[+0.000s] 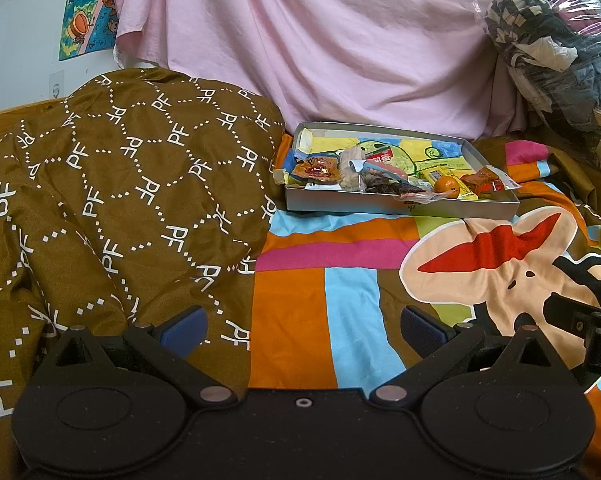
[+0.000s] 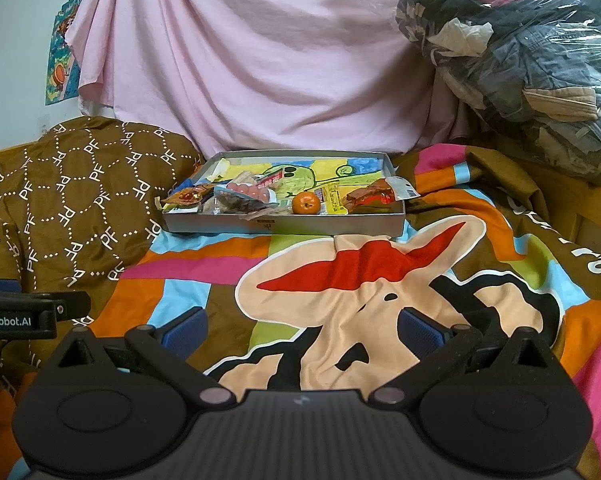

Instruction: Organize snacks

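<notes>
Both your left gripper and right gripper hang jaws released; pinch crinkly, light snack packets by their edges in the tray.

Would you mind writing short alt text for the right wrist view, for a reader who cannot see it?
A shallow grey box of wrapped snacks and a small orange fruit sits on a bright cartoon-print bedspread, ahead of the open, empty right gripper. A pink sheet hangs behind, and a brown patterned quilt lies left.
</notes>
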Demonstrator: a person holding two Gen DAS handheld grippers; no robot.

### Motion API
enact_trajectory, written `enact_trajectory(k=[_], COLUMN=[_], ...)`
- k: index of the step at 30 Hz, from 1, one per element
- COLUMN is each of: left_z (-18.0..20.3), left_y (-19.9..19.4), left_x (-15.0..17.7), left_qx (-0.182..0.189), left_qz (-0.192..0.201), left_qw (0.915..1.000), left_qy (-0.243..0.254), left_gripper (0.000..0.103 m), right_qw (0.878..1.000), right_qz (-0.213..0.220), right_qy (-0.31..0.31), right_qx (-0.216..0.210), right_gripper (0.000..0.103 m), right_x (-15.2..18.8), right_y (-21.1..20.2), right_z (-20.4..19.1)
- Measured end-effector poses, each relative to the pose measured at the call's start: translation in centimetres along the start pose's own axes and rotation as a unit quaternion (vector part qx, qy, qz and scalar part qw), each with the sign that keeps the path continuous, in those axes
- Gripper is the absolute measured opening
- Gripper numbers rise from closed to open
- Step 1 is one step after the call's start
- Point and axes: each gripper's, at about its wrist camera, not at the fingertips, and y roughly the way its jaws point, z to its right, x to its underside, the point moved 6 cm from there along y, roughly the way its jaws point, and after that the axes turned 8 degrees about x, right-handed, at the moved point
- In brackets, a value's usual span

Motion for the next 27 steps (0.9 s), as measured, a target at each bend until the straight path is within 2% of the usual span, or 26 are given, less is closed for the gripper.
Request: enact_trajectory(k=[11, 16, 27], left_z=[-0.09, 0.18, 0.84], left_y=[0.04, -0.08, -0.32], left_x=[0.05, -0.05, -0.16], left_qx=[-0.007, -0.031, -0.031], left_qz=[-0.009, -0.006, 0.0], left_qw=[0.9999, 0.999, 0.9979], left_qy=[0.0, 0.031, 0.057], left_gripper=[0.102, 0.102, 0.102], right_qw=[1.0, 1.0, 1.0], right_qz=[0.0, 0.0, -0.001], right_qy=[0.0, 0.0, 0.0], right_qx=[0.0, 0.0, 0.0], right_gripper=[0.103, 0.103, 0.103], right_x=[-0.01, 0.01, 0.05], right_y=[0.0, -0.02, -0.07], right_z=[0.0, -0.02, -0.05])
